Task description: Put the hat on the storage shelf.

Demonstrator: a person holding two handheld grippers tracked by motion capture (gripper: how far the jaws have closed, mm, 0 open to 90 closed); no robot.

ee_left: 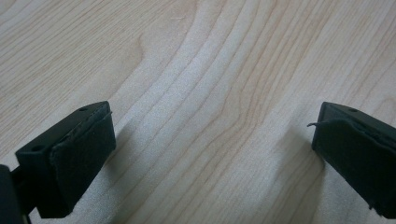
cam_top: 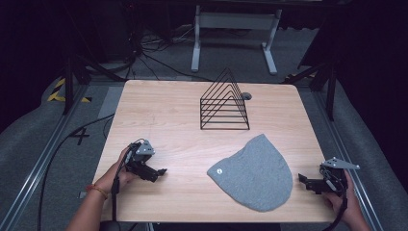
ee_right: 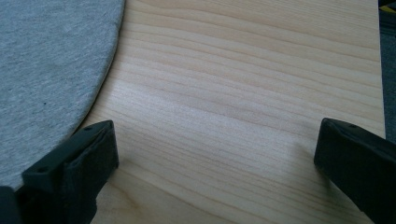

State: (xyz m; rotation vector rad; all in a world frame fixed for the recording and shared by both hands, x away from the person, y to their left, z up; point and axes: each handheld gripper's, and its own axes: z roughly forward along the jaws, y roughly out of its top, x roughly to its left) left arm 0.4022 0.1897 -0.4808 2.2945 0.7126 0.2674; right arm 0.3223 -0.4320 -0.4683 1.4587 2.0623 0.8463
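1. While both tools are low over the pale wooden table (cam_top: 159,110), nothing is held yet: the left gripper (cam_top: 161,172) has its jaws spread wide over bare wood, and the right gripper (cam_top: 302,179) is also wide open and empty, with the cloth edge just beside one jaw.
2. The flat grey knitted beanie hat (cam_top: 255,173) lies on the near right part of the table, between the two grippers and closer to the right one; the black wire rack with triangular dividers (cam_top: 224,103) stands behind it, near the far edge.
3. I think the first risk is a bad pinch. The hat is thin and lies flat, so a jaw can slide over the cloth, or catch one layer only, and then the hat hangs open and slips.
4. If one gripper pulls alone, the soft hat may drag across the wood and bunch, or go over the near edge, which is close.
5. If the hat is carried to the rack, loose cloth may hook on a wire and tip the light rack.
6. Count: one hat, one rack, two grippers, one table, and one small dark round object (cam_top: 246,96) behind the rack, which I cannot identify.
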